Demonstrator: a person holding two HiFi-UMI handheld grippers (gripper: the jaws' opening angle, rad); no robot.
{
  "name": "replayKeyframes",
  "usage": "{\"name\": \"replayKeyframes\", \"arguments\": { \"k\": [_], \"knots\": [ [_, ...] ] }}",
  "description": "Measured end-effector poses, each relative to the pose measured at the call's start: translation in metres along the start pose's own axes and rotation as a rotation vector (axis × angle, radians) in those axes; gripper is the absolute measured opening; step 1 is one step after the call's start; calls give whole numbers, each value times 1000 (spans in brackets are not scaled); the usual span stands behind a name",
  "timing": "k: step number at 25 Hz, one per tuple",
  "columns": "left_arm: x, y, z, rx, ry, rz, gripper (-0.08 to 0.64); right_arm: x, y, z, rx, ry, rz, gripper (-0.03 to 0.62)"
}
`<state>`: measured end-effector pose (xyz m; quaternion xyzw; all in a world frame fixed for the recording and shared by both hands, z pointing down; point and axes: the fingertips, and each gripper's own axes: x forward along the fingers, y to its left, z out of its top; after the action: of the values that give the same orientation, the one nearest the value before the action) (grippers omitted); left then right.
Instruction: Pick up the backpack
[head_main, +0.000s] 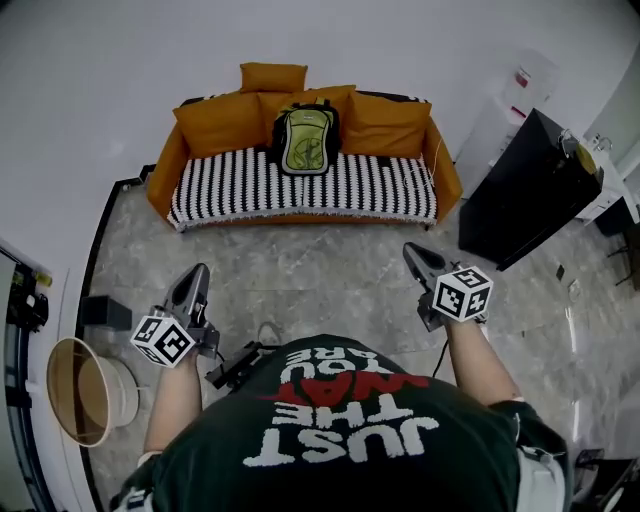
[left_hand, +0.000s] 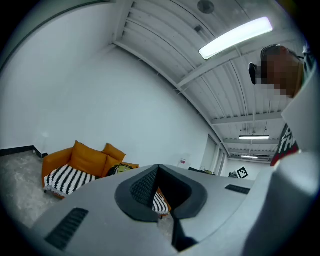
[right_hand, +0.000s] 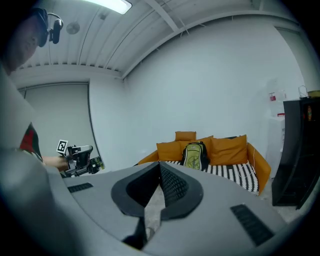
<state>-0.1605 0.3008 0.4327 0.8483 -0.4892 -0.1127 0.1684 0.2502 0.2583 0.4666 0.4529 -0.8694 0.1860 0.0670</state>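
Floor: an open stretch of floor (head_main: 320, 265) runs from my feet to the front edge of the sofa (head_main: 230, 190)
Right side: a black cabinet (head_main: 525, 190) stands off the sofa's right end, with a gap between them
Left side: a round basket (head_main: 80, 392) sits beside my left arm, near the wall
Backpack: the backpack (head_main: 307, 138) is on the sofa at the middle of the seat's back edge, leaning on the cushions
Axis: its long axis stands upright along the backrest, top up, green front facing me
Left gripper (head_main: 194, 270): jaws together, holding nothing, well apart from the backpack
Right gripper (head_main: 411, 251): jaws together, holding nothing, aimed toward the sofa
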Motion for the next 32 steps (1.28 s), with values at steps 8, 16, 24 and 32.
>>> {"name": "replayKeyframes", "arguments": {
  "k": [8,16,24,32],
  "knots": [
    [83,147,73,18,25,-57,8,152,15,86,-22,-40,-35,27],
    [158,215,81,-16,72,-43,8,232,-33,101,20,2,-69,28],
    [294,251,73,42,121,14,8,355,-153,125,-18,66,25,28],
    [440,259,56,84,268,66,8,491,-262,150,-171,255,198,34]
  ]
}}
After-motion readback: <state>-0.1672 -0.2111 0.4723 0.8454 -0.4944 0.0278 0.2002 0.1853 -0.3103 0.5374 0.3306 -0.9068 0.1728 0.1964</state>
